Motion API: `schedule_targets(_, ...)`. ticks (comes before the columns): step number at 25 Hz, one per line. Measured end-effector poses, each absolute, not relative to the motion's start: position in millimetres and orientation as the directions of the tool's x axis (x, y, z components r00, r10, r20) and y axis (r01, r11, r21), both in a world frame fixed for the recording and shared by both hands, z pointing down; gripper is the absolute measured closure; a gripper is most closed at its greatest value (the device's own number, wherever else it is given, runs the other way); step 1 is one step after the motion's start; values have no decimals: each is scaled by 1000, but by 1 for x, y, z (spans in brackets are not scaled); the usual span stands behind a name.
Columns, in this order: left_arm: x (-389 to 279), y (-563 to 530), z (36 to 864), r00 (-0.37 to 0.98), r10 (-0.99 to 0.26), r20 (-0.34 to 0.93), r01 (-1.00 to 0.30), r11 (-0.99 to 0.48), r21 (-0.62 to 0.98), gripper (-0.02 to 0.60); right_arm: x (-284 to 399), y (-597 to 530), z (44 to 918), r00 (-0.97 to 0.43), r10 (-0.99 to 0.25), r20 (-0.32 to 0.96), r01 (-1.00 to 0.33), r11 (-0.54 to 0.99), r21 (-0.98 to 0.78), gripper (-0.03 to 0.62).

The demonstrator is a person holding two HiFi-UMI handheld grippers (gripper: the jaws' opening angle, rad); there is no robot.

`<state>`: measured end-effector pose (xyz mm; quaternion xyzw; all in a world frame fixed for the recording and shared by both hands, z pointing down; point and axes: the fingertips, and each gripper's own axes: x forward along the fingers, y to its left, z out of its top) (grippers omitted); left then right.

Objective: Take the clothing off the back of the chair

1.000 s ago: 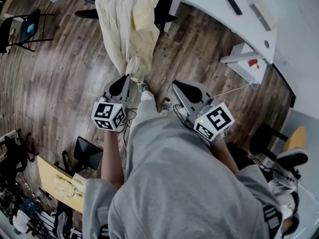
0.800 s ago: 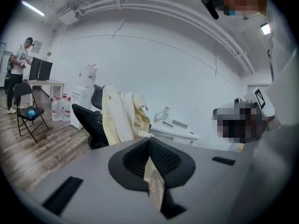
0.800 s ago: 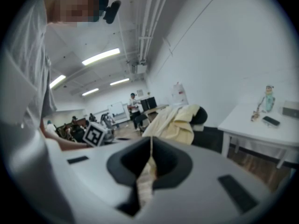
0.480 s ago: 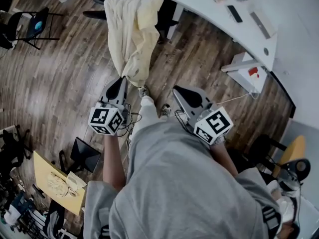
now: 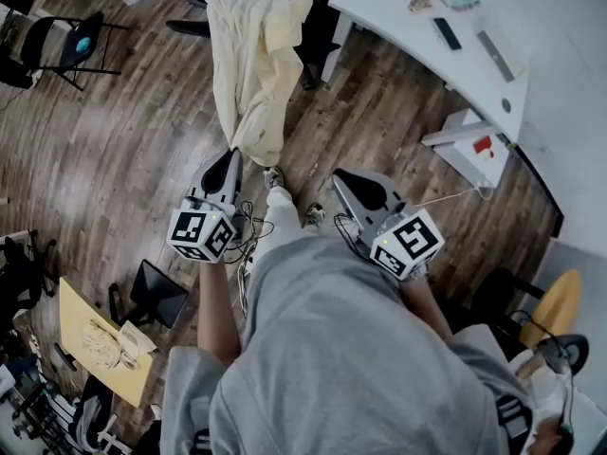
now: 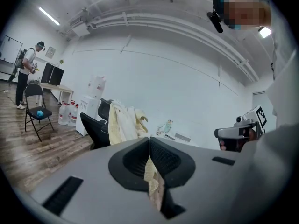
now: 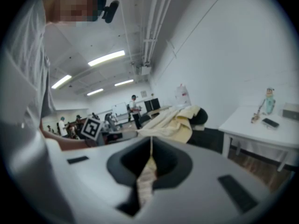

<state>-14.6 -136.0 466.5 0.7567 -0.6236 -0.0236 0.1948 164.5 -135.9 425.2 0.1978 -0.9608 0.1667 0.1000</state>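
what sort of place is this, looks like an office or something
Probably an office or lab workspace: a curved white desk, a black office chair draped with pale yellow clothing, and large pale water bottles on the floor.

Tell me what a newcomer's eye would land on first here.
First, the pale yellow garment, draped over the black chair at the top of the head view and stretched long toward the picture's middle. Next, the left gripper, shut on its lower end, with the right gripper shut and empty beside it, above the wood floor.
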Motion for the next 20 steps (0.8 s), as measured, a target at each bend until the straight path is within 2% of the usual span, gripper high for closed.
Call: schedule_targets(20, 16, -94, 453, 191, -967, 169, -939, -130, 319, 545, 184, -103, 422, -923, -300, 241, -359, 895, -264, 559)
